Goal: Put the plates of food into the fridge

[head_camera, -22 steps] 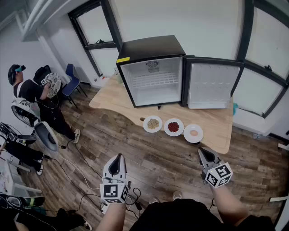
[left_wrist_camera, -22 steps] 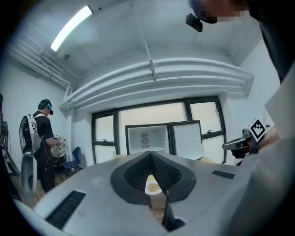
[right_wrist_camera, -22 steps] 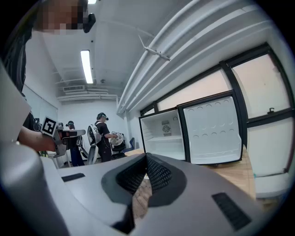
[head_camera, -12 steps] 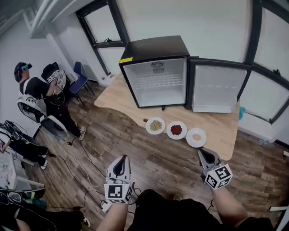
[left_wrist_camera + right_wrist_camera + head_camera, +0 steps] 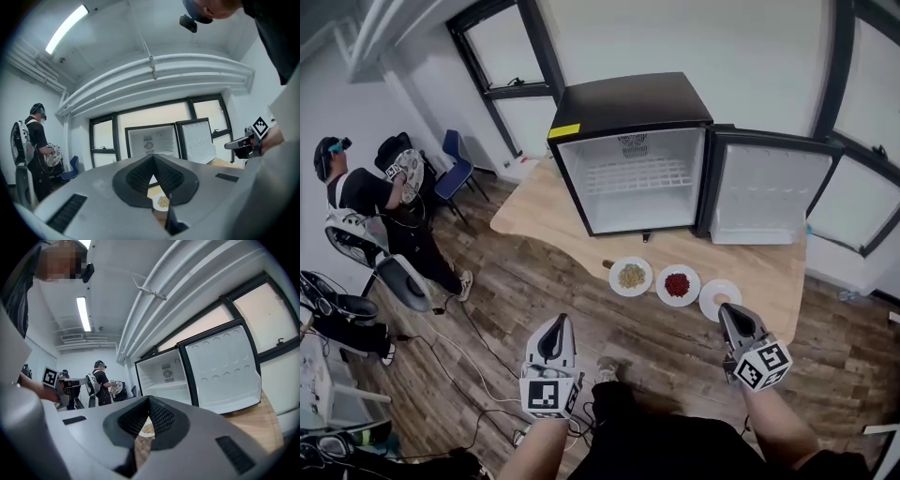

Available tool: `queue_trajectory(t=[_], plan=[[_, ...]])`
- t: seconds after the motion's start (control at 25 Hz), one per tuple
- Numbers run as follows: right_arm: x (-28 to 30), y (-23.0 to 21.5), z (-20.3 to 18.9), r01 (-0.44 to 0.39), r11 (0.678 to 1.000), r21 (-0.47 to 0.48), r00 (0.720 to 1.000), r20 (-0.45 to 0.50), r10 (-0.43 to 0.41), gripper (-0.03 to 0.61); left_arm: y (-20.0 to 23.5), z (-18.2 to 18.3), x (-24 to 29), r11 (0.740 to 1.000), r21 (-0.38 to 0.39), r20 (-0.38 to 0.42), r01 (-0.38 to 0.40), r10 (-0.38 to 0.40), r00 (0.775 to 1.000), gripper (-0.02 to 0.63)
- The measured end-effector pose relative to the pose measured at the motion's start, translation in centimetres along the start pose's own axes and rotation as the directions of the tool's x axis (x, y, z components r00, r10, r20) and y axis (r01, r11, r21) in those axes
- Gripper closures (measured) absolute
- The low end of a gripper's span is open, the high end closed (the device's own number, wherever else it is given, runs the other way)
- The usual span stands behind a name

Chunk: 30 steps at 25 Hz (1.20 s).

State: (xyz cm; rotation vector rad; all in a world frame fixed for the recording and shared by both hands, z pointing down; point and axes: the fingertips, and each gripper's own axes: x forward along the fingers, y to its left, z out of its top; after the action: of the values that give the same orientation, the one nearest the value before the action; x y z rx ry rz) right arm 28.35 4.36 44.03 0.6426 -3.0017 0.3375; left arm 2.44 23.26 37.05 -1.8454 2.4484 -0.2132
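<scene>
On wood table [image 5: 534,220], head view: fridge [image 5: 642,183] stands open at back, door [image 5: 769,197] swung to the right. 3 plates in a row in front of it: beige plate [image 5: 631,277], red plate [image 5: 678,284], pale plate [image 5: 717,295]. L gripper [image 5: 554,328] low, well short of table. R gripper [image 5: 731,315] tip by pale plate's near edge.
L gripper view: jaws pressed together, nothing btwn; beige plate seen past tips.
R gripper view: jaws closed up, empty; fridge ahead.

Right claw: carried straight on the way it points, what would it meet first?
Probably the round white plate with pale orange food, just ahead of the right claw on the wooden table. Height is unclear, so it might pass above.
</scene>
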Motion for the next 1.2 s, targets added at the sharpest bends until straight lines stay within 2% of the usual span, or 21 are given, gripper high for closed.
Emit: queue_trajectory(t=[0.28,0.6,0.76,0.96,1.08,1.2], plan=[[5.0,-0.6,0.7,0.083,0.997,-0.007,0.997,-0.006,-0.083,0.557,4.6,-1.1,8.3,0.995,-0.008,0.016,0.101,-0.101,0.995,0.609],[10.2,-2.2,1.5,0.245,0.969,-0.008,0.969,-0.014,-0.245,0.557,7.1,-1.6,17.6,0.967,-0.043,0.060,0.253,-0.250,0.966,0.610],[13.1,-2.8,2.3,0.346,0.938,0.004,0.938,-0.014,-0.346,0.557,6.5,-2.1,20.9,0.923,-0.054,0.058,0.382,-0.379,0.924,0.609],[15.7,-2.8,2.9,0.454,0.891,0.028,0.891,0.012,-0.454,0.557,6.2,-2.7,24.7,0.866,-0.068,0.065,0.496,-0.492,0.868,0.609],[15.4,-3.3,2.8,0.527,0.849,0.036,0.849,0.019,-0.528,0.557,5.7,-2.6,26.8,0.830,-0.067,0.079,0.554,-0.549,0.832,0.609],[13.8,-3.9,2.5,0.618,0.785,0.053,0.785,0.022,-0.619,0.557,4.9,-2.3,28.4,0.791,-0.062,0.112,0.608,-0.600,0.792,0.609]])
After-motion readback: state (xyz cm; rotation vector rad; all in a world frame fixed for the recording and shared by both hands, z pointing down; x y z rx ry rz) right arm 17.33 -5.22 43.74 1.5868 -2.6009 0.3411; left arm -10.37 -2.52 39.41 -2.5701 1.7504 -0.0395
